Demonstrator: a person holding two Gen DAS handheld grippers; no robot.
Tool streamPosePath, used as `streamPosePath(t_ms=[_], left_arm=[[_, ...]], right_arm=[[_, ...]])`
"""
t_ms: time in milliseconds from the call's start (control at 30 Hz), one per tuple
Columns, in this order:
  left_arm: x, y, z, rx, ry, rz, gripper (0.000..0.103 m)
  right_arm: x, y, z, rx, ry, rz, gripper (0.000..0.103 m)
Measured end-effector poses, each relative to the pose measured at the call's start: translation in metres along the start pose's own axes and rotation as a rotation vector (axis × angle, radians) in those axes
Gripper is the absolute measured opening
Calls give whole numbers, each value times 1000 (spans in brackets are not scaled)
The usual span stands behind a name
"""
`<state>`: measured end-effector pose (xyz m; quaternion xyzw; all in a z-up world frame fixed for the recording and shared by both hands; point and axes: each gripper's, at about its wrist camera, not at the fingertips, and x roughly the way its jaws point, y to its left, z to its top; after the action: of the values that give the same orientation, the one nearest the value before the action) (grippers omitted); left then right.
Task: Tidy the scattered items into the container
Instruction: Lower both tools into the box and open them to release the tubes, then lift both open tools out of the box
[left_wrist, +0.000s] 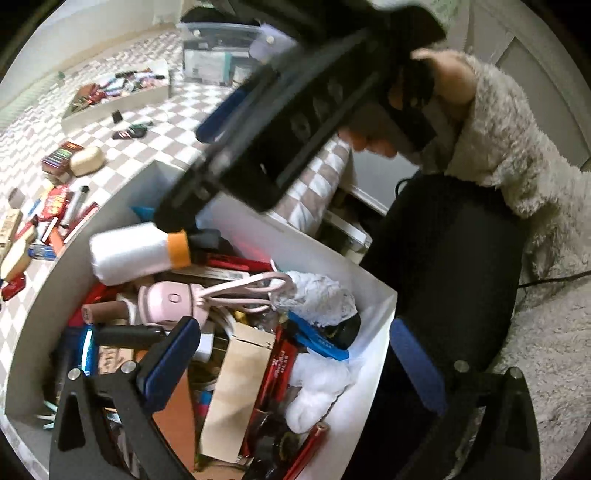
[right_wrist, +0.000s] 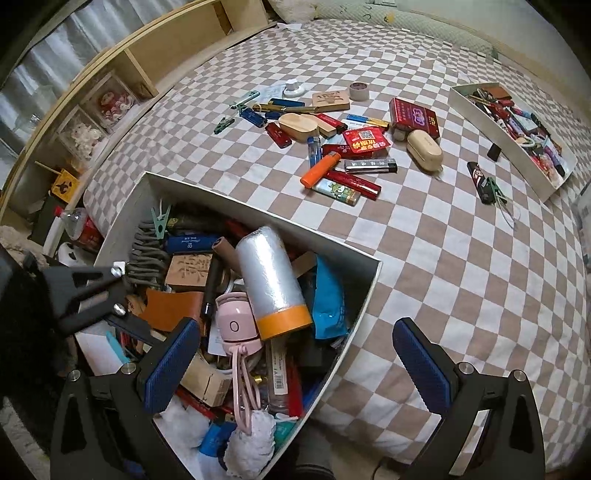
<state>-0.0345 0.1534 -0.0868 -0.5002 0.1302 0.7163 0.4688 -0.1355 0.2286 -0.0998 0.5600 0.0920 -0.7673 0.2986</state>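
A white box (right_wrist: 364, 295), full of small items, stands at the near edge of a checkered bed. On top lies a silver roll with an orange end (right_wrist: 271, 284), also in the left wrist view (left_wrist: 133, 251), beside a pink mini fan (right_wrist: 234, 325). My right gripper (right_wrist: 295, 363) is open and empty above the box's near corner. My left gripper (left_wrist: 295, 363) is open and empty over the box (left_wrist: 373, 332). The right gripper's body (left_wrist: 295, 110) crosses the left wrist view. Several lighters, pens and packets (right_wrist: 343, 147) lie scattered on the bed.
A second white tray (right_wrist: 513, 136) of small items sits far right on the bed. A clear plastic bin (left_wrist: 221, 51) stands beyond it. Wooden shelves (right_wrist: 110, 85) run along the bed's left side. A beige case (right_wrist: 424, 149) and a red packet (right_wrist: 413, 116) lie among the loose items.
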Motion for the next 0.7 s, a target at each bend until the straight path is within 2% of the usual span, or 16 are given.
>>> streamPosePath(t_ms=[467, 700], left_arm=[[-37, -3, -5, 9, -105, 98, 103], [-68, 10, -6, -52, -195, 182, 103]], right_arm=[[0, 13, 5, -25, -25, -82, 103], [-14, 18, 8, -25, -88, -122, 103]])
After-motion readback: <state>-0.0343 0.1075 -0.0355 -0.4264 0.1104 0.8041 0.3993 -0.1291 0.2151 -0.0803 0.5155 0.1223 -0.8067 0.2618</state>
